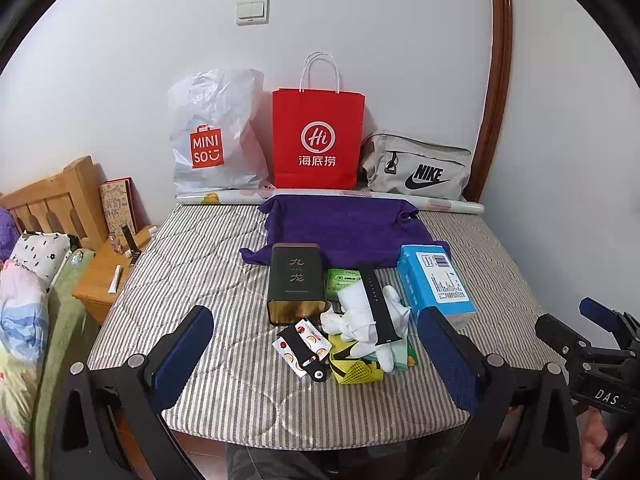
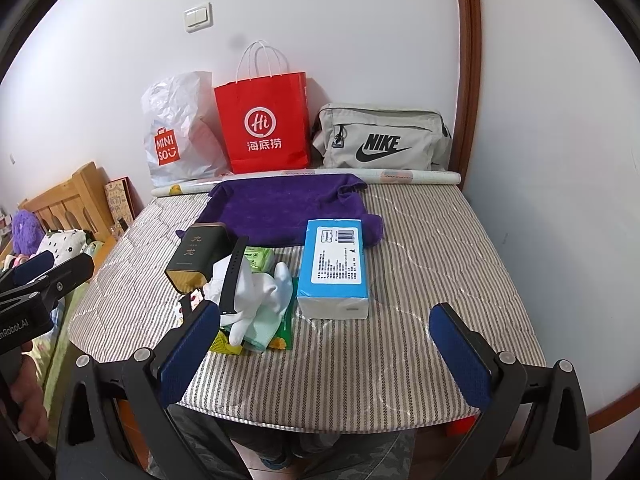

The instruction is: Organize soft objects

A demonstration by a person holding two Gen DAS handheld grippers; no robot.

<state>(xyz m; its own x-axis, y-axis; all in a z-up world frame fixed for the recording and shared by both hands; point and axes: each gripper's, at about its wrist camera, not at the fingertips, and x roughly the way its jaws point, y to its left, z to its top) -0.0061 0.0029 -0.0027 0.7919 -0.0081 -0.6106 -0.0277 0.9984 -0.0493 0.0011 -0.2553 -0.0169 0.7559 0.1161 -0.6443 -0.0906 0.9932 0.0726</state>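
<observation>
A pile of small items lies on the striped mattress (image 1: 208, 280): white gloves (image 1: 358, 320) (image 2: 260, 292), a black watch strap (image 1: 378, 308) (image 2: 232, 276), a dark tin box (image 1: 296, 282) (image 2: 198, 258), a blue tissue pack (image 1: 438, 284) (image 2: 334, 268), a green wipes pack (image 1: 340, 278), snack packets (image 1: 304, 346) and a yellow mesh item (image 1: 356, 370). A purple towel (image 1: 344, 228) (image 2: 280, 208) lies spread behind them. My left gripper (image 1: 320, 352) is open and empty just in front of the pile. My right gripper (image 2: 326, 340) is open and empty in front of the tissue pack.
A white Miniso bag (image 1: 216, 136), a red paper bag (image 1: 318, 140) and a grey Nike bag (image 1: 418, 168) stand against the back wall behind a paper roll (image 1: 452, 204). A wooden nightstand (image 1: 104, 276) and bedding (image 1: 24, 304) are at the left.
</observation>
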